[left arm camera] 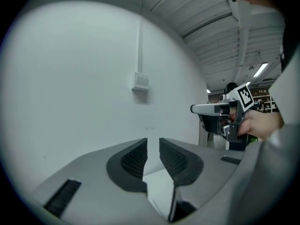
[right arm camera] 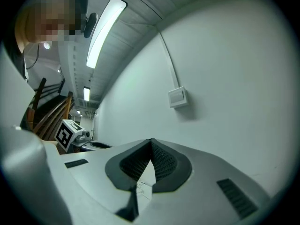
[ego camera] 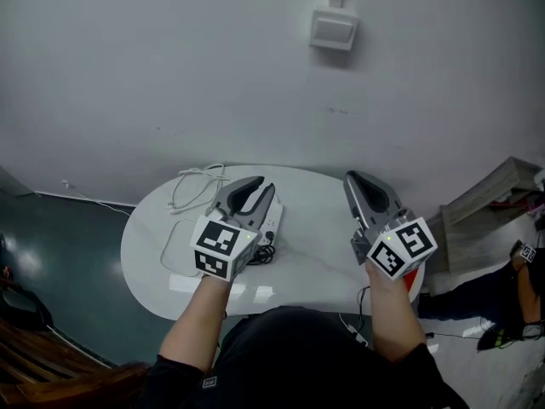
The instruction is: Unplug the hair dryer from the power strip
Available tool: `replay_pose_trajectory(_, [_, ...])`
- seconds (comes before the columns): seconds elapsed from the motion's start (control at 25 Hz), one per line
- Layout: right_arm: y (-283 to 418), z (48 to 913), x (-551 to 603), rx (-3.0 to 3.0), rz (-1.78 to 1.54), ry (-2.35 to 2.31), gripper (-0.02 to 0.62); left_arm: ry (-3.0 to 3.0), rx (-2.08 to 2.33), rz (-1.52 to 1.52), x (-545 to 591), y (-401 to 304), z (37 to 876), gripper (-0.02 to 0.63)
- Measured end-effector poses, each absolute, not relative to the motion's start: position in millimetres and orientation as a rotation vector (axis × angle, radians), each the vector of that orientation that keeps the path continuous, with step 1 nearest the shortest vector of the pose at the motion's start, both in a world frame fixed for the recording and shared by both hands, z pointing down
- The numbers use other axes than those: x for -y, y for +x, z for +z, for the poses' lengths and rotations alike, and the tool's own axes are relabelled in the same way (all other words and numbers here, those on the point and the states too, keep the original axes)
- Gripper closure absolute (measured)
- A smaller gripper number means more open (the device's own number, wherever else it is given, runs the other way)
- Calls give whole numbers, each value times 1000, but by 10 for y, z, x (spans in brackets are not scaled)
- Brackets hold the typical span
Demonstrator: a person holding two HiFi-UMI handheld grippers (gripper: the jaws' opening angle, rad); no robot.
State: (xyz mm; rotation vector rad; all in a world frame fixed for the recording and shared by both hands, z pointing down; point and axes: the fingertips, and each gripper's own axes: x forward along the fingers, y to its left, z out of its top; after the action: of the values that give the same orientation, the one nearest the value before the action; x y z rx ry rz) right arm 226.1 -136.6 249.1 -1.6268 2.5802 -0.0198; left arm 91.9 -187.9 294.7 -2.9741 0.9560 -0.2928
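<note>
A white power strip (ego camera: pixel 272 222) lies on the round white table (ego camera: pixel 319 254), partly hidden under my left gripper (ego camera: pixel 259 186). A black cord (ego camera: pixel 262 254) bunches at its near end, and a white cable (ego camera: pixel 199 186) coils behind it on the left. No hair dryer can be made out. The left gripper (left arm camera: pixel 153 143) hangs above the strip, pointing at the wall, its jaws a narrow gap apart with nothing between them. My right gripper (ego camera: pixel 356 178) is raised over the table's right side. Its jaws (right arm camera: pixel 151 143) meet at the tips and hold nothing.
A switch box (ego camera: pixel 333 30) is mounted on the grey wall behind the table. A wooden chair (ego camera: pixel 38 360) stands at the lower left. At the right are a pale shelf unit (ego camera: pixel 490 198) and another person's arm (ego camera: pixel 521 292).
</note>
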Motion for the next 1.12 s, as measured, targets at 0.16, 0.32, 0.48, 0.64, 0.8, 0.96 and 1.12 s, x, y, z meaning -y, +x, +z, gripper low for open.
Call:
replay_pose_trajectory(0.16, [2302,2468,1338,-2564,-25,-1622,561,-2951,-1011,-233,1969,963,2751,528])
replay_pose_trajectory(0.32, [2318,2542,1293,-2559,-53,-1623,561,-2939,-1029,-199,1946,986,2657,534])
replay_pose_trajectory(0.48, [2343,2596,1265,-2553,-71,-1627,561,-2962,-1033,-200,1873,1007,2751,540])
replay_pose_trajectory(0.64, [2383,2628,1246,-2548,-85,-1636,561,-2995,-1038,-223,1811,1031,2917,548])
replay_pose_trajectory(0.8, [2403,2606,1241,-2539,-80,-1645,561,-2999,-1045,-222,1796,1020,2932,552])
replay_pose_trajectory(0.96, [2397,2648,1235,-2538,-87,-1649,561,-2993,-1063,-215,1804,977,2936,556])
replay_pose_trajectory(1.12, [2379,2663,1246,-2543,-94,-1641,561,-2991,-1072,-212,1818,962,2945,558])
